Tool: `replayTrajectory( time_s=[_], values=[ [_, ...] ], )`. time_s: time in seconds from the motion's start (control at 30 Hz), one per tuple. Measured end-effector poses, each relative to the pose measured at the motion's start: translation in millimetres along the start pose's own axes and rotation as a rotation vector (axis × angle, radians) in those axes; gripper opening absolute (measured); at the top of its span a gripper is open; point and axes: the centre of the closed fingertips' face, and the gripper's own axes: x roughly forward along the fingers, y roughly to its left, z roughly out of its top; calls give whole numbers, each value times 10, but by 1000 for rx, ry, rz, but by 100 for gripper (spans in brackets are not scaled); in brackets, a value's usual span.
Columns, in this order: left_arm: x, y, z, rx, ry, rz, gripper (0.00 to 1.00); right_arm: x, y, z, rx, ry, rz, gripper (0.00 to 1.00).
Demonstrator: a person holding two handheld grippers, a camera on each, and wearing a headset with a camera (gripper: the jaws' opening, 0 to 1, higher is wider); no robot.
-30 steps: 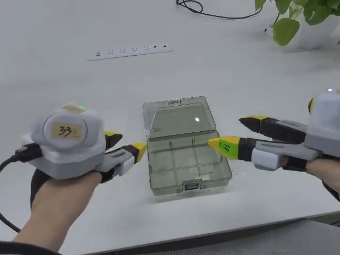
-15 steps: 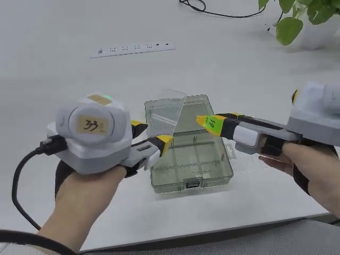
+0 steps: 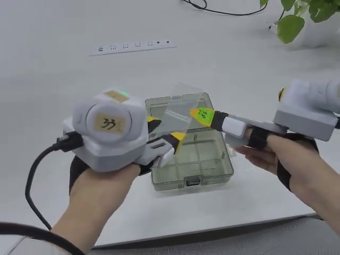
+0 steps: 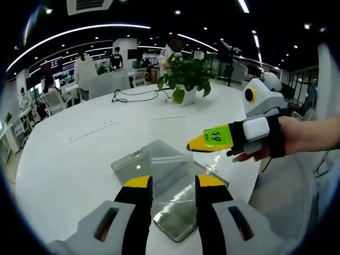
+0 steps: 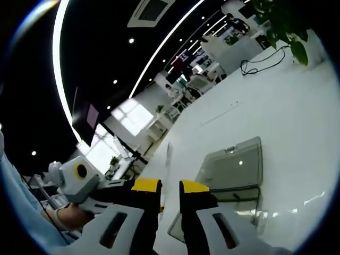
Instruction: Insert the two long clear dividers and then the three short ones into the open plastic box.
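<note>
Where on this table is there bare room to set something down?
Bare table stretches between the power strip and the plastic box, and on the left beyond the left gripper. Crowded: above the box, where the left gripper and right gripper meet at the clear divider.

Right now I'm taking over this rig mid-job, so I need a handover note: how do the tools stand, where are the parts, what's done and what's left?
Right tool: shut on a clear divider, held over the open box.
Left tool: open, at the divider's lower end, not gripping it.
Lines show inside the box; I can't tell whether they are seated dividers.
Done: one divider picked up.
Left: seat it in the box, then check which others are missing and insert them.
</note>
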Motion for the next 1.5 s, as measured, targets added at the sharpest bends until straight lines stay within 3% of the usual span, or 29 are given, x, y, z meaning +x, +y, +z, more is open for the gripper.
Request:
replayTrajectory(
  time_s=[0.17, 0.37, 1.0, 1.17, 1.37, 1.5],
  values=[
    [20, -27, 21, 17, -4, -5, 30, 33, -38, 20, -1, 3, 2, 4],
    [24, -22, 15, 17, -3, -3, 30, 48, -18, 13, 32, 0, 5, 3],
    [31, -40, -25, 11, -6, -10, 31, 60, -48, -12, 44, 23, -6, 2],
    [41, -67, -54, 47, 6, -16, 32, 63, -67, -8, 46, 23, -10, 2],
    [49, -87, -53, 51, 1, -25, 44, 60, -93, -5, 52, 25, -15, 2],
    [55, -70, -61, 56, 2, -12, 60, 53, -96, -8, 51, 28, -16, 2]
  ],
)
